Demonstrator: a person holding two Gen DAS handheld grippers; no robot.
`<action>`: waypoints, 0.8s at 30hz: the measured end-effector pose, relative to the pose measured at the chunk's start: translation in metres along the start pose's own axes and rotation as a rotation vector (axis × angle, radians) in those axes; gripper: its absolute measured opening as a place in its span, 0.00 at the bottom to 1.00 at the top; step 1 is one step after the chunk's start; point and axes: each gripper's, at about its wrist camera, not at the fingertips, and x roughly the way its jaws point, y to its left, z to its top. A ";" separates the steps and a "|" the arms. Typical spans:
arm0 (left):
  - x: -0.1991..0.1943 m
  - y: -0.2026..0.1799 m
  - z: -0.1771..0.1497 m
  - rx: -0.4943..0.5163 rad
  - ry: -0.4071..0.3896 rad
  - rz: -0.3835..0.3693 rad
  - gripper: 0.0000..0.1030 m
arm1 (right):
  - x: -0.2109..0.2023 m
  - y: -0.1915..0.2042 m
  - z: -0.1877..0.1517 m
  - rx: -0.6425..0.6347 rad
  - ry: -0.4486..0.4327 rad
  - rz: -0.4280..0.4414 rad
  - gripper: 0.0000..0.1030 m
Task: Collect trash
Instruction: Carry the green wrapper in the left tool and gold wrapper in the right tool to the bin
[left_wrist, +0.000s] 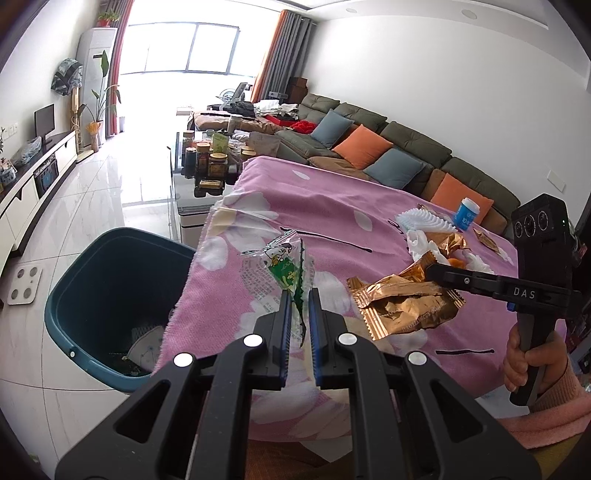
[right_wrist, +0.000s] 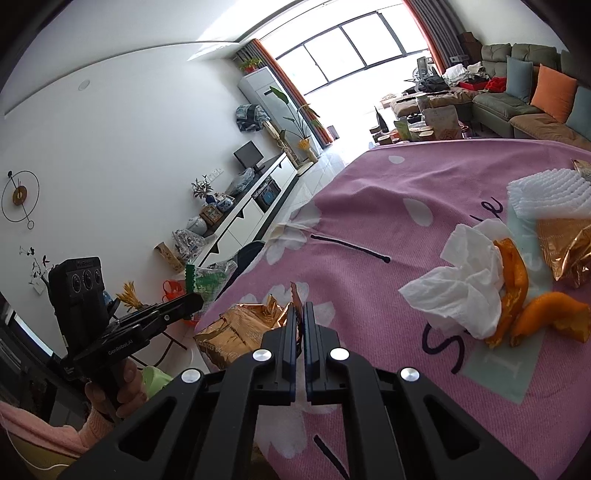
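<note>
**Both jaws clamped on wrappers above the pink cloth**

The tabletop (left_wrist: 332, 206) under its pink flowered cloth fills the space ahead of both jaws. The teal bin (left_wrist: 99, 295) stands on the floor at the cloth's edge, down and to the left of the left jaws, with some scraps in its bottom.

The gold wrapper (left_wrist: 402, 302) hangs off the cloth, pinched at one edge in the narrow jaws of the right gripper (right_wrist: 301, 314); it lies to the right of the left jaws. The clear wrapper (left_wrist: 280, 269) with green print stands up out of the left gripper (left_wrist: 299, 299), whose jaws are nearly closed on its lower edge.

More trash lies on the cloth ahead and to the right of the right jaws: a white foam net (right_wrist: 550, 192) farthest off, a crumpled tissue (right_wrist: 461, 280) nearer, orange peel (right_wrist: 546, 314) touching the tissue, and another gold wrapper (right_wrist: 569, 243) just beyond the peel.
</note>
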 end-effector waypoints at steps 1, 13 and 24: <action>-0.002 0.002 0.001 -0.002 -0.003 0.006 0.09 | 0.001 0.002 0.002 -0.003 -0.002 0.005 0.02; -0.017 0.024 0.007 -0.021 -0.039 0.088 0.09 | 0.033 0.020 0.027 -0.030 -0.001 0.057 0.02; -0.023 0.046 0.011 -0.051 -0.049 0.146 0.09 | 0.064 0.042 0.045 -0.081 0.023 0.093 0.02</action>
